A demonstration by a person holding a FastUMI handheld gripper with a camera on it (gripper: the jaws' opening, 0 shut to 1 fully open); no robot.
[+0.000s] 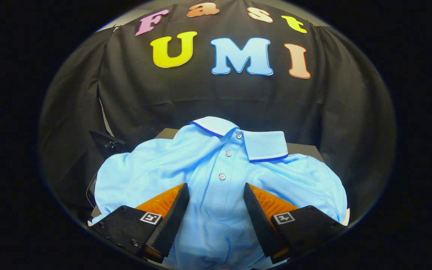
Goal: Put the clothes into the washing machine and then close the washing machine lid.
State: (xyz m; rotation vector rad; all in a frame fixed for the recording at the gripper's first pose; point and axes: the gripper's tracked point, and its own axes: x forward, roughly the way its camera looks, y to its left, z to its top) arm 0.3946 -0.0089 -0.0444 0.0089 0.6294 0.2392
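The gripper (216, 195) stands wide open, holding nothing, over the shirt (216, 176). The button strip runs straight up between the fingers, toward the collar (264, 146) in the middle of the frame. The shirt fills the lower centre; I judge it lies just below the fingers.

Light blue polo shirt (216, 176) showing soft matt knit cloth, ribbed collar | gripper (216, 191) fingers spreading apart over it, ridged pads | black booth wall (133, 97) hanging as matt cloth

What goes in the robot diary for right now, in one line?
gripper: open, over shirt | polo shirt: light blue, folded, between fingers | grasp: not yet
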